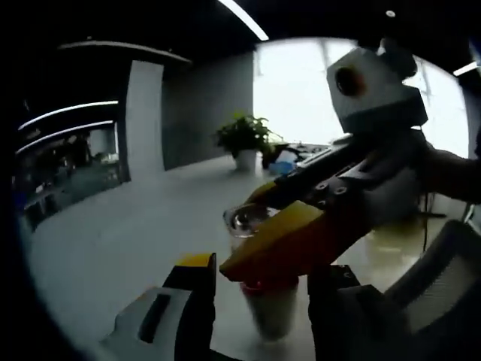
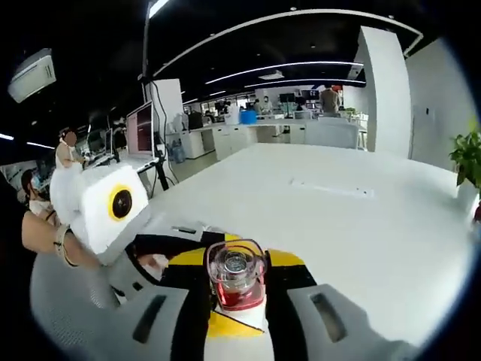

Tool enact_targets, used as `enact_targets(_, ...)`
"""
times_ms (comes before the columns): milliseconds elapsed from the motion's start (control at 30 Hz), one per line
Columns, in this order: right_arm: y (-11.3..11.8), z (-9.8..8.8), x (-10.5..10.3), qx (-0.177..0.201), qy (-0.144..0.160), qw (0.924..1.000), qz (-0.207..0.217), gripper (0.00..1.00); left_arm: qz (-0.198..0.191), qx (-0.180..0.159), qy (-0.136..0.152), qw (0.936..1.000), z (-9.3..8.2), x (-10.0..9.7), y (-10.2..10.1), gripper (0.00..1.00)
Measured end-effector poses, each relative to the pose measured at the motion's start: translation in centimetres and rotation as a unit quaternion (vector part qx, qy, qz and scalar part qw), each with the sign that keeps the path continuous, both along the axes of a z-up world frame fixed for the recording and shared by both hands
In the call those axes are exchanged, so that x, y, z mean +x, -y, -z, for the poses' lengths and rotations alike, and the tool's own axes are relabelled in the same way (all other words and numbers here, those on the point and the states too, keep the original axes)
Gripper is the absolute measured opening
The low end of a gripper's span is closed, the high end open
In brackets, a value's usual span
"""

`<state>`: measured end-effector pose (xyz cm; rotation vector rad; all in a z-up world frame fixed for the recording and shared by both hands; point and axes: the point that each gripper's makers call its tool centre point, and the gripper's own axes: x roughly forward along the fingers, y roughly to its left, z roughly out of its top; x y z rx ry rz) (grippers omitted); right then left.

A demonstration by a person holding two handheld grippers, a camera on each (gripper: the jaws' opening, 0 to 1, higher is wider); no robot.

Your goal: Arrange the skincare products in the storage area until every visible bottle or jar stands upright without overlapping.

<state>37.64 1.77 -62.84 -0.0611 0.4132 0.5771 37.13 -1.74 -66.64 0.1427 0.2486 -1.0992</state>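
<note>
A white bottle (image 1: 270, 310) with a red collar and a clear cap (image 1: 246, 218) is between my two grippers. In the left gripper view its body stands between my left gripper's (image 1: 259, 295) jaws, with a small gap on each side. My right gripper (image 1: 244, 241) comes in from the right, and its yellow jaw crosses the bottle's neck. In the right gripper view the bottle (image 2: 237, 280) points toward the camera, cap first. My right gripper (image 2: 237, 263) is shut on the bottle below the cap. My left gripper (image 2: 169, 252) reaches in from the left behind it.
A long white table (image 2: 338, 218) stretches away under the bottle. A potted plant (image 1: 242, 139) stands at its far end and shows as leaves (image 2: 470, 162) at the right edge. A grey chair back (image 1: 443, 274) is close on the right. People and a monitor (image 2: 140, 128) are at the left.
</note>
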Motion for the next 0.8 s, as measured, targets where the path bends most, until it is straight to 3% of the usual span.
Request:
enact_targets(33,0.1,0.0,0.1,-0.002,0.003,1.0000,0.002,0.26,-0.010,0.015,0.003,0.9998,0.6,0.2,-0.2,0.48)
enact_targets(133,0.2,0.0,0.0,-0.007,0.005,0.9999,0.010,0.26,-0.027,0.016,0.001,0.9995,1.2,0.4,-0.1,0.47)
enact_targets(167,0.2,0.0,-0.1,-0.007,0.008,0.9998,0.014,0.26,-0.052,0.017,0.013,0.9984,1.2,1.1,-0.5,0.47)
enact_targets(267,0.2,0.0,-0.2,-0.011,0.017,0.9994,0.029,0.27,-0.056,0.020,0.016,0.9981,1.4,0.9,0.0,0.48)
enact_targets(333,0.2,0.0,-0.4,-0.019,0.022,0.9990,0.034,0.27,-0.053,0.045,0.058,0.9959,1.2,0.8,0.1,0.47)
enact_targets(367,0.3,0.0,-0.2,-0.017,0.021,0.9990,0.036,0.27,-0.041,0.046,0.061,0.9962,1.2,0.3,0.5,0.44)
enact_targets(467,0.4,0.1,-0.1,-0.020,0.023,0.9987,0.042,0.27,-0.036,0.041,0.053,0.9971,1.4,-0.2,0.9,0.33)
enact_targets(533,0.6,0.2,-0.3,-0.020,0.022,0.9983,0.050,0.27,-0.037,0.043,0.054,0.9970,1.4,-0.2,0.8,0.32)
enact_targets(600,0.8,0.1,-0.4,-0.013,0.023,0.9980,0.057,0.27,-0.040,0.032,0.023,0.9984,1.6,-0.3,0.8,0.30)
enact_targets(667,0.8,0.1,-0.4,-0.015,0.024,0.9981,0.055,0.27,-0.034,0.037,0.042,0.9978,1.5,-0.3,0.8,0.30)
enact_targets(800,0.5,0.1,-0.7,-0.031,0.032,0.9989,0.017,0.27,-0.020,0.026,0.027,0.9991,1.4,-0.3,0.7,0.29)
